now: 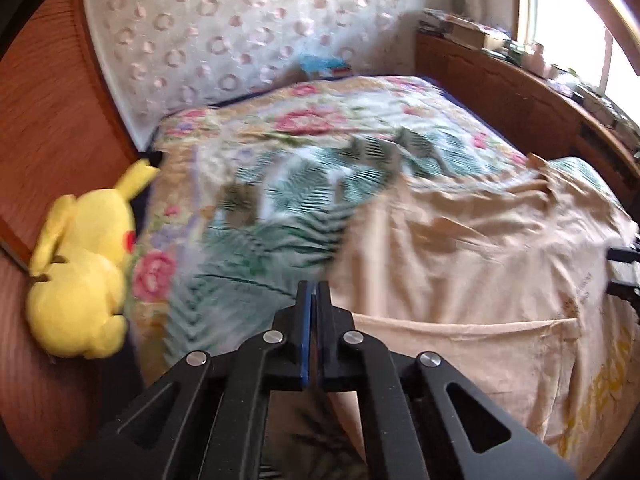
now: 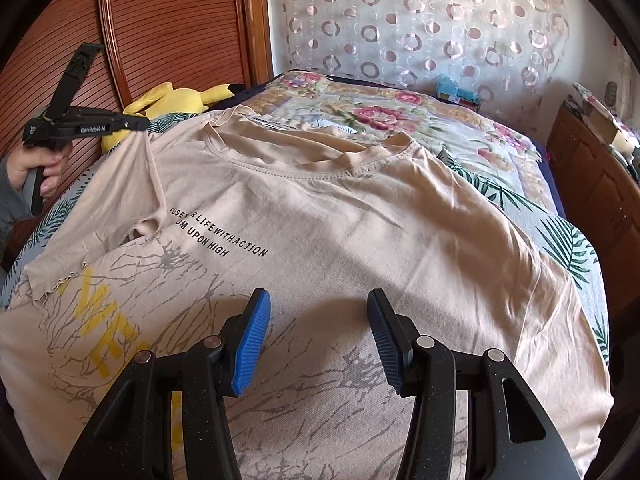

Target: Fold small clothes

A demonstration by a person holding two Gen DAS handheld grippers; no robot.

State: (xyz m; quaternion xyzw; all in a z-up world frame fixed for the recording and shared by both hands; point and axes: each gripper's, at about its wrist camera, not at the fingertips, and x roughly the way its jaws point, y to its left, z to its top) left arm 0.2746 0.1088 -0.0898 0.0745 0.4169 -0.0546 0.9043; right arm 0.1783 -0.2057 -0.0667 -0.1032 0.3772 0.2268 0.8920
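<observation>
Leftmost, a reddish-brown ribbed wooden wardrobe door (image 2: 168, 28) closes the scene on that side. Before it, a person's hand (image 2: 44, 168) holds the left gripper (image 2: 146, 123), black, with its jaws pressed together on the shoulder edge of the beige cotton T-shirt (image 2: 340, 216); the pinched cloth is drawn up into a ridge that runs down toward the short sleeve. In the left wrist view the same gripper's tips (image 1: 314, 286) show closed, blue pads meeting, with the shirt's edge at their tip, though blur hides the contact itself. Behind the gripper lies a yellow plush toy with long ears (image 2: 176, 98), at the bed's edge beside the wardrobe. Centre: the T-shirt is spread front-up across the floral and leaf-printed bedspread (image 2: 400, 112), neckline away from the camera, black lettering and yellow letters over a grey crackle print on its chest. Above its lower front hangs the right gripper (image 2: 318, 332), jaws standing apart with blue ribbed pads, nothing between them. Behind, a white curtain with pink ring pattern (image 2: 420, 20). Rightmost, a brown wooden sideboard (image 2: 592, 176) carrying cluttered small items.
</observation>
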